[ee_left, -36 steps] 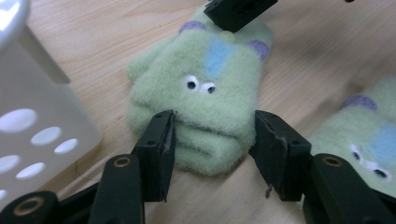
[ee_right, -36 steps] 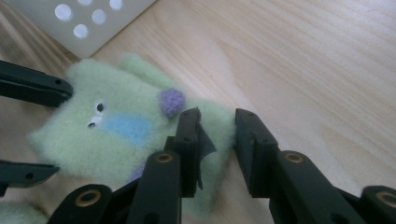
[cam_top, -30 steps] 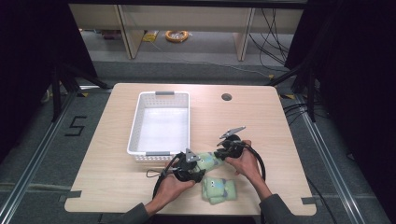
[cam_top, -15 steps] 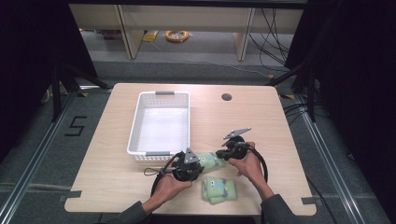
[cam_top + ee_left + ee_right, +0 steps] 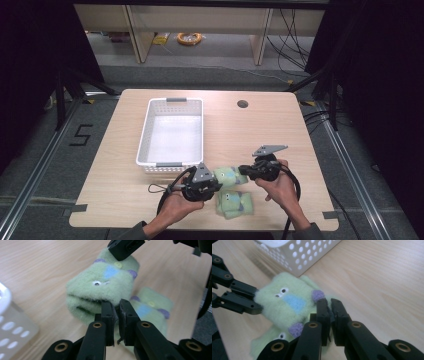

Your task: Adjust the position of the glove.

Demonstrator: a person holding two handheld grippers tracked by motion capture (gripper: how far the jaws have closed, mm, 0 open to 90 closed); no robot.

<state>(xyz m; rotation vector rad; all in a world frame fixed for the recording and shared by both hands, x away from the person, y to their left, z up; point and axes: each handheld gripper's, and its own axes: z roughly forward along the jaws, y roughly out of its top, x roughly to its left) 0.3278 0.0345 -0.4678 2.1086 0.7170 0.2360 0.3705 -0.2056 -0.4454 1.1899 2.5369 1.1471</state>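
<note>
- Landmark: the white perforated plastic basket (image 5: pixel 171 132) on the pale wooden table (image 5: pixel 260 127); it looks empty.
- A fluffy green fabric sock with a blue patch, purple spots and small eyes (image 5: pixel 228 175) hangs just off the basket's near right corner, between the two tools.
- The left gripper (image 5: pixel 116 312) has its jaws clamped on one end of that sock; the fabric is pinched between the pads.
- The right gripper (image 5: pixel 330 310) is closed on the opposite end, at a purple spot.
- Change noted: a second ago both tools sat lower with the sock on the table and the left jaws still closing; both grips are now made and the sock appears raised between them.
- A second matching green sock (image 5: pixel 234 203) lies flat on the table, further from the basket towards the person.
- Judgement: pick-up looks complete. The likely remaining work is carrying the held sock over the basket rim and releasing; a slack or uneven hold could let one end slip.
</note>
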